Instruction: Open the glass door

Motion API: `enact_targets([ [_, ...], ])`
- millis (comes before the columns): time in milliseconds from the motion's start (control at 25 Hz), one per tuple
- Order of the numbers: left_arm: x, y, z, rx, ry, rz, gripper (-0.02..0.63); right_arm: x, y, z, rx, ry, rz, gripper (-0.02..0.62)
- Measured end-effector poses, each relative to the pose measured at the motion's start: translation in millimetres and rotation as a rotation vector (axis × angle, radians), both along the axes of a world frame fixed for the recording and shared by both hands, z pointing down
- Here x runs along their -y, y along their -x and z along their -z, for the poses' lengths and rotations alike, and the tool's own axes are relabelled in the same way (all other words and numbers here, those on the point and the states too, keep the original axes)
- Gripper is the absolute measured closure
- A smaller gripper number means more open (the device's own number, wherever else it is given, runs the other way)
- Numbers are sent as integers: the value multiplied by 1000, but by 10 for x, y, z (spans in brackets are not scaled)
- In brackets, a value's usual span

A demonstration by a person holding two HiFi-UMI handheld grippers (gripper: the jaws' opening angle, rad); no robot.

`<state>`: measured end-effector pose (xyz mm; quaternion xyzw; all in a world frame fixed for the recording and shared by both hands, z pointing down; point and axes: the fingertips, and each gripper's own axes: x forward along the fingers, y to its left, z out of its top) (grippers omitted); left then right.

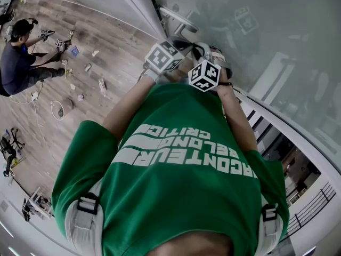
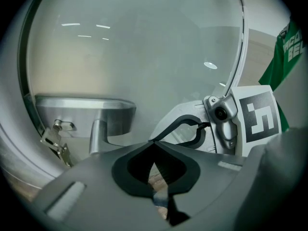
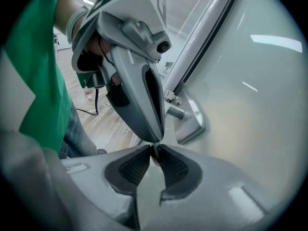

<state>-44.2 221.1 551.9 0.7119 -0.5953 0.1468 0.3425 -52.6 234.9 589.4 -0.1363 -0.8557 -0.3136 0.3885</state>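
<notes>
Both my claws are raised close to the glass door (image 2: pixel 144 47), because the lever handle (image 2: pixel 86 110) is the only way in. In my left claw (image 2: pixel 154 142) view the lever sits at about nine o'clock from the tips, near but apart from them. The jaws of that claw are pressed together with nothing between them, so I judge they must part before they can take the lever.

My right claw (image 3: pixel 155 150) is drawn together too, tips meeting. The nose of the left claw comes down to it from twelve o'clock, almost touching. From here the handle plate lies at about one o'clock, just beyond both claws. I hold them side by side, I think, so one can press the lever while the other steadies or pushes the pane.

Much is unclear. A small metal piece (image 2: pixel 55 138) hangs at the lock, perhaps a key; I cannot tell. In the head view my green shirt (image 1: pixel 181 169) covers the lower door, and reflections cloud the glass. Whether the door is latched I cannot see.
</notes>
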Motion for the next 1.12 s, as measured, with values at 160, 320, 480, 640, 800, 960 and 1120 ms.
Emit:
enact_targets([
  [160, 21, 5, -16, -7, -7, 1, 591, 4, 21, -2, 9, 7, 2, 545],
  [320, 26, 26, -17, -7, -9, 12, 591, 6, 36, 0, 20, 18, 14, 545],
  [480, 46, 17, -26, -1, -7, 15, 591, 27, 25, -2, 23, 21, 27, 545],
  [640, 65, 47, 15, 18, -12, 21, 591, 52, 33, 23, 31, 22, 39, 545],
  [800, 65, 80, 60, 28, -18, 36, 591, 70, 14, 61, 38, 19, 44, 543],
  [960, 54, 86, 144, 36, -43, 47, 591, 77, -3, 188, 83, 9, 19, 540],
  [1120, 84, 84, 230, 40, -75, 56, 591, 109, -29, 314, 122, -16, 11, 535],
])
